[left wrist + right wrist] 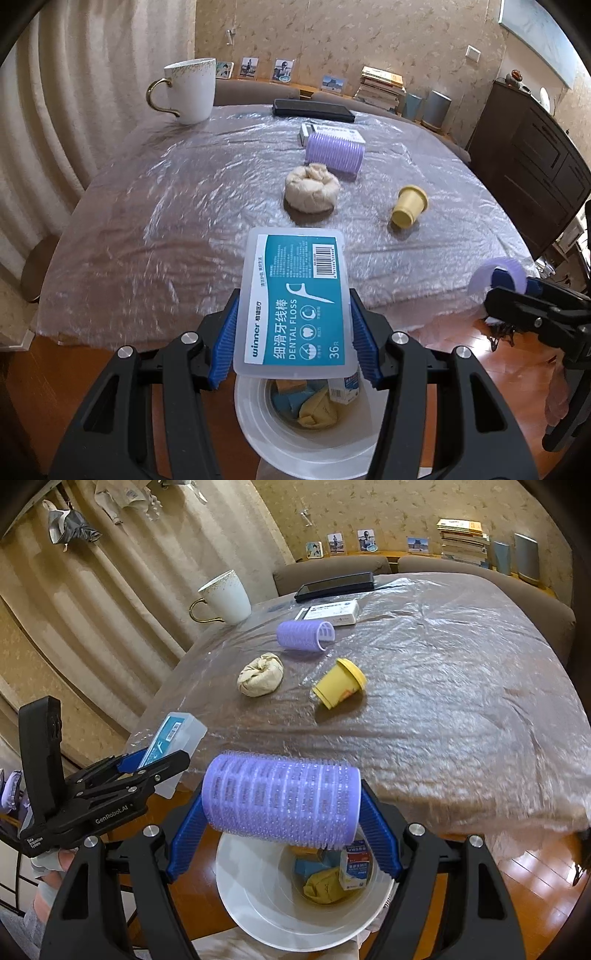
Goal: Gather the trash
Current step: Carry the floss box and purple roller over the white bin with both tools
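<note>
Left tongs point(293, 328) clamped on floss box point(293, 295); right tongs point(282, 821) clamped on purple roller point(282, 797). Both items are held above white bin point(255, 897), which contains scraps and a small carton. Second roller point(304, 635), wad point(260, 674) and yellow cup point(340, 682) lie on table point(461, 701).

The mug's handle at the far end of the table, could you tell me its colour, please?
Gold, on a white mug with gold speckles near the rim; clearest in the left wrist view.

Left gripper point(293, 325) and right gripper point(282, 819), jaws clamped, side by side.
</note>
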Demonstrator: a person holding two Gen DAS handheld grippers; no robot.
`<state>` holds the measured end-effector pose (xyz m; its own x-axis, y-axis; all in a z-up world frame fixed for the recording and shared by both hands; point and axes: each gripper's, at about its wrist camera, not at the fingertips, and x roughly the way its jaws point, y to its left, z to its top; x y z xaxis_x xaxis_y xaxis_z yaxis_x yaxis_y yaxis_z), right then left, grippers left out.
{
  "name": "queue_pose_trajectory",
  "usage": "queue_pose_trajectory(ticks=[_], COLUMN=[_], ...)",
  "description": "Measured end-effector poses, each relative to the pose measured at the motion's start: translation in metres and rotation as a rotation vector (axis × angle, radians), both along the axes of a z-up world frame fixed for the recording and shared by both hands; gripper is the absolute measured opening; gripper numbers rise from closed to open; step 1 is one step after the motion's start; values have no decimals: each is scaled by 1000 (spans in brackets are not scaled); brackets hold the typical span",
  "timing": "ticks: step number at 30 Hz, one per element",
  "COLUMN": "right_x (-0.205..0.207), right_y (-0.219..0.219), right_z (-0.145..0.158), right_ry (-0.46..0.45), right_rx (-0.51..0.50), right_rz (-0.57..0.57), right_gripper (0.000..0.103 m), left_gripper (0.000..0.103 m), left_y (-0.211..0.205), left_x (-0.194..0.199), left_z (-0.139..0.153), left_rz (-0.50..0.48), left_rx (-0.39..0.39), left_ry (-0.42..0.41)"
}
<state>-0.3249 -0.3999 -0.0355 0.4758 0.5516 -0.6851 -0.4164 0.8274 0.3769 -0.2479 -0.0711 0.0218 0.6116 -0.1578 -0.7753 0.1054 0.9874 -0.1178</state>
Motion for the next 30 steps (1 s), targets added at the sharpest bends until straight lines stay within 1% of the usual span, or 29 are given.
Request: queue_pose_trajectory(ticks=[3, 7, 10, 15, 27, 30], right_x=[-6, -12, -16, -23, -32, -33], right_y=[-4, -5, -6, -5, 4, 7], right_z=[-2, -3, -5, -9, -30, -36], right_ry=[2, -15, -17, -19, 21, 33], right_rx=[9, -4, 11, 8, 2, -14], right_rz=[-6, -23, -35, -47, -57, -54], right_gripper=[75, 75, 75, 75, 75, 75], left_gripper=[55, 55, 55, 55, 55, 55], left_y=[-2, -2, 0, 0, -2, -4], left_x=[-7, -13, -18, -23, -34, -38], left_z=[-2, -5, -8, -15, -24, -27], left_rz=[1, 4, -6, -22, -63, -77], left_rx=[0, 0, 1, 24, 41, 45], left_ry=[8, 10, 3, 12, 23, 29])
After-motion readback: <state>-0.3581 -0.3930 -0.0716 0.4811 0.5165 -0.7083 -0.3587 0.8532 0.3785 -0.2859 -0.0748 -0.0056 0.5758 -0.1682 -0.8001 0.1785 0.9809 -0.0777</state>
